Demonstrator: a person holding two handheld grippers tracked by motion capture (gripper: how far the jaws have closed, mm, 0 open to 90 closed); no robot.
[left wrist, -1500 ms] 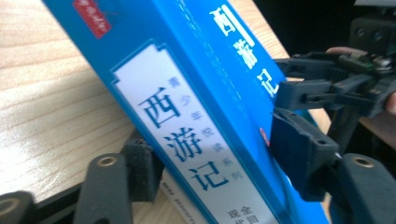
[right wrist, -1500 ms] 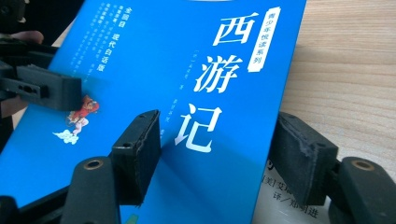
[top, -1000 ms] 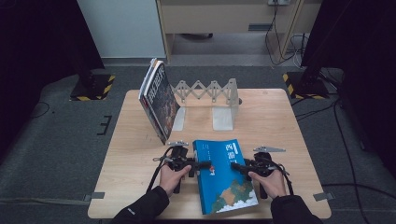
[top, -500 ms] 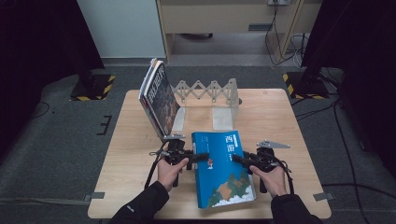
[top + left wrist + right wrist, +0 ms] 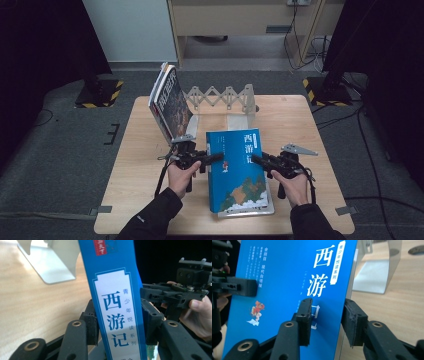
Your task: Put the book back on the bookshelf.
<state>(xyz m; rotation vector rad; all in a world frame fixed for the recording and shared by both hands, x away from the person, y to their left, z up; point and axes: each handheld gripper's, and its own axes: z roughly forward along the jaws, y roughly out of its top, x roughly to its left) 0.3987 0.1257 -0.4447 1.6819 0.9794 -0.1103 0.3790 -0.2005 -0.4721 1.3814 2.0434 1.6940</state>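
Observation:
A blue book (image 5: 235, 170) with white Chinese title characters is held up off the table between both grippers, its cover facing up and toward the person. My left gripper (image 5: 215, 159) is shut on its spine (image 5: 117, 315), a pad pressing each side. My right gripper (image 5: 257, 160) is shut on the opposite long edge, with one pad on the front cover (image 5: 282, 290) and the other behind it. In the left gripper view the right gripper (image 5: 175, 293) shows past the book, with a hand on it.
Dark-covered books (image 5: 170, 102) lean at the table's back left against a pale accordion book rack (image 5: 225, 95). A white metal bookend (image 5: 55, 265) stands just beyond the blue book. A grey flat book (image 5: 247, 212) lies beneath it near the front edge.
Both grippers have carried the blue book away from the person and raised it, its top end tilting up toward the rack. The leaning books have not moved.

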